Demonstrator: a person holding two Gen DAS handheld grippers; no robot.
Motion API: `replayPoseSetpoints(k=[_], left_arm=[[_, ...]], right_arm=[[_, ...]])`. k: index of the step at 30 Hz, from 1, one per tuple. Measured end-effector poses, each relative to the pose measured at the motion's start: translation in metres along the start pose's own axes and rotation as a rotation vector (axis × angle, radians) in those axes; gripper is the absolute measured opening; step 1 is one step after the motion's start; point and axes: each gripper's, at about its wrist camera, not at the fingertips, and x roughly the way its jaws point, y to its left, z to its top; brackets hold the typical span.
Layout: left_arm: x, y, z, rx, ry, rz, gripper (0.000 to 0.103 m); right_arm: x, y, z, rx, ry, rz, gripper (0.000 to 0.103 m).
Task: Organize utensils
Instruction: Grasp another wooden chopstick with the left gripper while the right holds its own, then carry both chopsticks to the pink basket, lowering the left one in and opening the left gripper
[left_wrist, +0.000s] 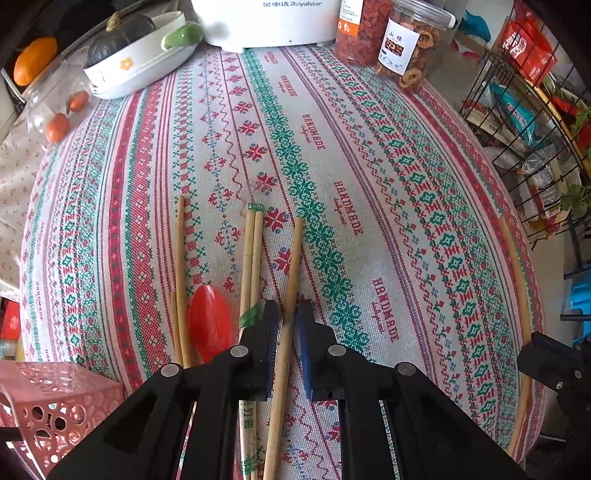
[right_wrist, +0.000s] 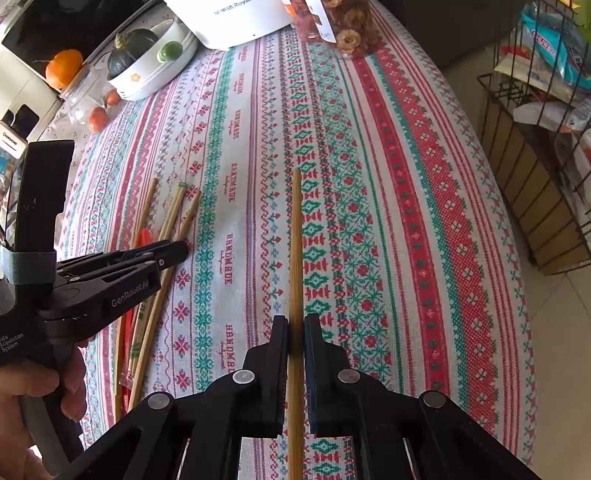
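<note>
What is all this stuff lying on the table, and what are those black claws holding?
chopsticks: several, bamboo, loose on the cloth near the left claw; one in each claw
spoon: one, red, among the loose chopsticks
basket: one, pink, pierced, lower left corner
cloth: one, red and green pattern, covers the table
dish: one, white, far left, with a dark squash in it
appliance: one, white, far edge
jars: two, clear, dried food, far right
rack: one, black wire, packets, right of the table
left claw: black, shut on a chopstick
right claw: black, shut on a chopstick
hand: one, holds the left claw's handle
</note>
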Motion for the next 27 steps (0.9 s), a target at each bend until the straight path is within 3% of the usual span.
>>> replayPoseSetpoints(k=[4,13,22,27], left_arm=[[-0.006,-0.011,-0.009,0.048,-0.002,0.029,0.006],[-0.064,-0.010,-0.069,0.091,-0.122,-0.055,0.006],[-0.146,0.013,-0.133,0.155,-0.309,-0.133,0.006],[-0.189,0.039,-0.155,0.117,-0.417,-0.191,0.006]], right_arm=[[0.001,0.002,0.000,0.000,0.001,0.001,0.006],[-0.020,0.023,-0.012,-0.043,-0.064,0.010,0.006],[-0.064,0.063,-0.036,-0.130,-0.228,0.080,0.006],[-0.086,0.086,-0.049,-0.168,-0.327,0.120,0.006]])
